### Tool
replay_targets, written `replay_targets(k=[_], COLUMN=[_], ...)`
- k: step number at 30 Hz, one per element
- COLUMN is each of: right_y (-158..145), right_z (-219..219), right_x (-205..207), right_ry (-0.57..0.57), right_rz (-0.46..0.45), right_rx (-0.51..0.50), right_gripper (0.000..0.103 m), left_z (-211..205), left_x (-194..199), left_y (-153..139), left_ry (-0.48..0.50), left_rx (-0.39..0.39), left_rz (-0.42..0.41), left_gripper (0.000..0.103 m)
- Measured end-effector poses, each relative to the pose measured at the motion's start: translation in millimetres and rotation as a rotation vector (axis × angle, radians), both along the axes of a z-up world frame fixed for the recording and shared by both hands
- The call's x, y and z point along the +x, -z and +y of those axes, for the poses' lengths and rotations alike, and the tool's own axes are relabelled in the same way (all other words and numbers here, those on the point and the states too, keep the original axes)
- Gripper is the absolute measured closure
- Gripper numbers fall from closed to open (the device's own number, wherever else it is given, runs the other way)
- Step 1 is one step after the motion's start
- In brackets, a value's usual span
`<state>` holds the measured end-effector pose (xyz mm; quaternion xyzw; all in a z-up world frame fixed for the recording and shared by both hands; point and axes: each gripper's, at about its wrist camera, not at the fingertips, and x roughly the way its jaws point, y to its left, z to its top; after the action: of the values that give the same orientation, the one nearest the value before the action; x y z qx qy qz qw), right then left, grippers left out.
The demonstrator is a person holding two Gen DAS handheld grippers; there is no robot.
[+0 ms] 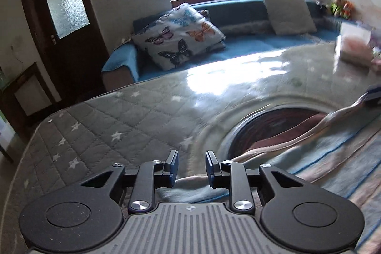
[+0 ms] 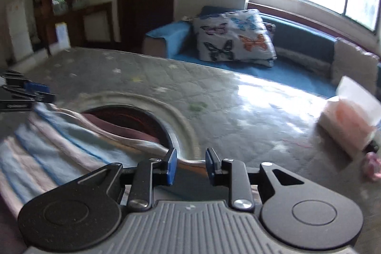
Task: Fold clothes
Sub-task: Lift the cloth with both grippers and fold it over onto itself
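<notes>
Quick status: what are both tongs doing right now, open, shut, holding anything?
Left tongs: open, holding nothing, poised over the striped cloth.
Right tongs: open, holding nothing, at the cloth's edge.

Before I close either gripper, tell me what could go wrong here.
1. Both the left gripper and right gripper are open above the striped pastel blue-and-pink garment; a shallow pinch may slip.
2. Its edge drapes over the round hole in the grey quilted table cover and could drop in.
3. Motion blur suggests speed, so aim may suffer.
</notes>
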<state>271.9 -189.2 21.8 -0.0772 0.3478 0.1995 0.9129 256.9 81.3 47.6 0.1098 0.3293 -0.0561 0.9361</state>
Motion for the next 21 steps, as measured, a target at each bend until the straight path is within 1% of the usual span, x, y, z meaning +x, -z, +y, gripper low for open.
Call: replay_targets(k=[1, 5, 6, 7, 9, 10, 12, 13, 15, 19, 21], right_y=[0, 13, 17, 20, 25, 27, 29, 31, 31, 27, 26], right_z=[1, 21, 26, 28, 29, 29, 27, 24, 15, -6, -13], right_x=[0, 6, 9, 11, 14, 16, 20, 22, 24, 23, 22], right_ry=[-0.013, -0.044, -0.038, -0.033, -0.023, -0.019, -0.005, 0.008, 0.037, 0.095, 0.108], right_rz=[0.009, 0.051, 0.062, 0.066, 0.068, 0.069, 0.071, 0.074, 0.077, 0.077, 0.078], right_rx=[0.022, 0.040, 0.052, 0.058, 0.067, 0.071, 0.079, 0.081, 0.103, 0.138, 0.139], right_gripper=[0.077, 0.075, 0.069, 0.066, 0.064, 0.059, 0.054, 0.054, 0.052, 0.052, 0.052], left_z=[-5, -23, -26, -28, -30, -29, -25, -22, -17, -16, -16], left_x=[0, 3, 7, 12, 21, 26, 34, 35, 36, 34, 34], left_y=[0, 6, 10, 14, 22, 26, 33, 36, 38, 38, 41], left_ry=[0.014, 0.071, 0.073, 0.075, 0.063, 0.053, 0.030, 0.022, 0.010, 0.006, -0.004], left_rx=[-0.021, -0.085, -0.085, -0.085, -0.088, -0.090, -0.098, -0.106, -0.116, -0.113, -0.106], left_rz=[0.010, 0.057, 0.070, 0.084, 0.105, 0.114, 0.129, 0.132, 0.132, 0.120, 0.118], left_gripper=[0.076, 0.076, 0.076, 0.076, 0.076, 0.076, 0.074, 0.074, 0.068, 0.065, 0.057])
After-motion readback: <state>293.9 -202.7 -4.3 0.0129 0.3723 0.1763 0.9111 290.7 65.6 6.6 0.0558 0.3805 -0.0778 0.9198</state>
